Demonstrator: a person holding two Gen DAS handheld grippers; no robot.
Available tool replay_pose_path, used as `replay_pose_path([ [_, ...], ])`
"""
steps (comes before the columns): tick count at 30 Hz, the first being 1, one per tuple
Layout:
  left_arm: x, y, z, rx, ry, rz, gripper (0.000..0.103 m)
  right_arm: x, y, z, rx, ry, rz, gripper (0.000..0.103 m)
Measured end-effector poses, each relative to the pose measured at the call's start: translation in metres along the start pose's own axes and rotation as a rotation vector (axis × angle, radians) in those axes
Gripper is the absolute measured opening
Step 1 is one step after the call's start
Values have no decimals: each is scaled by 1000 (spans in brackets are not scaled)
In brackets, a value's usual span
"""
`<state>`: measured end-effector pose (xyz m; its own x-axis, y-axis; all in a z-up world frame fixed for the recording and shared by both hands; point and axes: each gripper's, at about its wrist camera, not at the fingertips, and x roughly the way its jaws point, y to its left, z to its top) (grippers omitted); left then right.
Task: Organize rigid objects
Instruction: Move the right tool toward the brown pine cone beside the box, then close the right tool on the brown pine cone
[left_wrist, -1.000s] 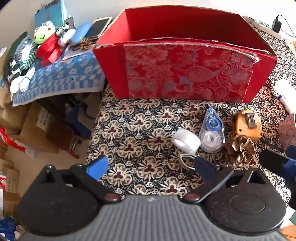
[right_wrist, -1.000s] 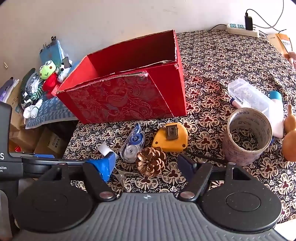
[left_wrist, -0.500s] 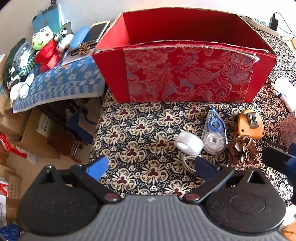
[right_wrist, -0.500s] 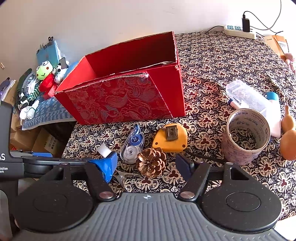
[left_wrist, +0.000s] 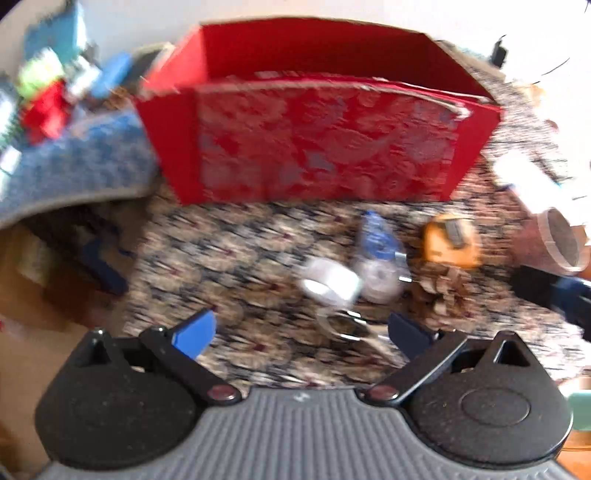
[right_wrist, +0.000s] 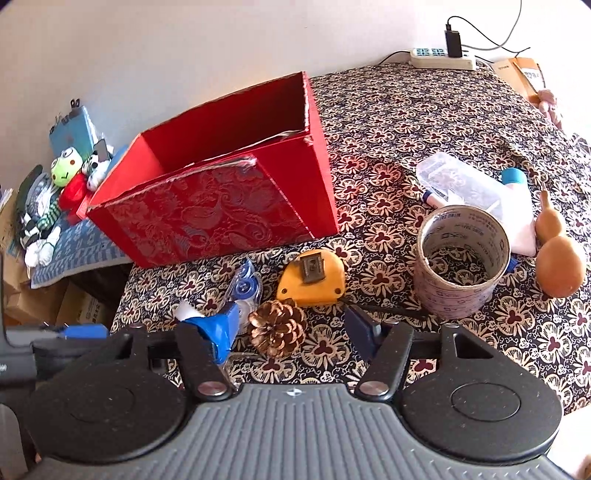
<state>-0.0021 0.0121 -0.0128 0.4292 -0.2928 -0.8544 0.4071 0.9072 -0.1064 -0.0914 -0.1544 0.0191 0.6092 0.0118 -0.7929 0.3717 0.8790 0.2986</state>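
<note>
Left to right in the right wrist view. Far left, off the table edge: soft toys (right_wrist: 66, 177) on a blue patterned cloth (right_wrist: 77, 243), not part of the pile to sort.

Red box (right_wrist: 221, 199) stands on the patterned tablecloth (right_wrist: 424, 122) with its open top up, clearly the drop target. What shows of its inside looks empty; the floor is mostly hidden by the front wall, so can't fully confirm.

In front of the box the loose items lie in a tight cluster, all within reach of both tools: small white tape roll (left_wrist: 330, 282), correction tape (right_wrist: 245, 290) just beside it, scissors (left_wrist: 347, 325) nearest the left gripper, pine cone (right_wrist: 277, 326), orange tape measure (right_wrist: 312, 277) touching or nearly touching the cone.

Left gripper (left_wrist: 303, 328) is spread wide, holds nothing, hovers low with the scissors handles and white roll between its fingers' line. Left view is motion-blurred. Judgement: it is lining up a first pick there.

Right gripper (right_wrist: 291, 328) is also wide apart and empty, pine cone sitting between its fingers, probably its target.

Further right: big tape roll (right_wrist: 461, 262) standing on end, hollow core empty. Behind it a clear plastic case (right_wrist: 458, 181) with pen-like things by it, contents unclear. Far right, a gourd (right_wrist: 559, 258). Power strip (right_wrist: 441, 59) at the back edge.

Nothing boxed yet as far as visible.
</note>
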Motion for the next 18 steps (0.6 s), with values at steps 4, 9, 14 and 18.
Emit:
replay_pose_path([
  [4, -3, 1, -6, -31, -45, -114, 102, 7, -12, 2, 37, 35, 68, 42],
  [9, 2, -16, -6, 44, 1, -177, 102, 25, -27, 8, 140, 124, 195, 36],
  [14, 17, -39, -2, 96, 21, -260, 92, 47, -34, 13, 193, 197, 235, 30],
  [18, 31, -51, 3, 103, 35, -283, 85, 60, -42, 17, 196, 246, 242, 29],
])
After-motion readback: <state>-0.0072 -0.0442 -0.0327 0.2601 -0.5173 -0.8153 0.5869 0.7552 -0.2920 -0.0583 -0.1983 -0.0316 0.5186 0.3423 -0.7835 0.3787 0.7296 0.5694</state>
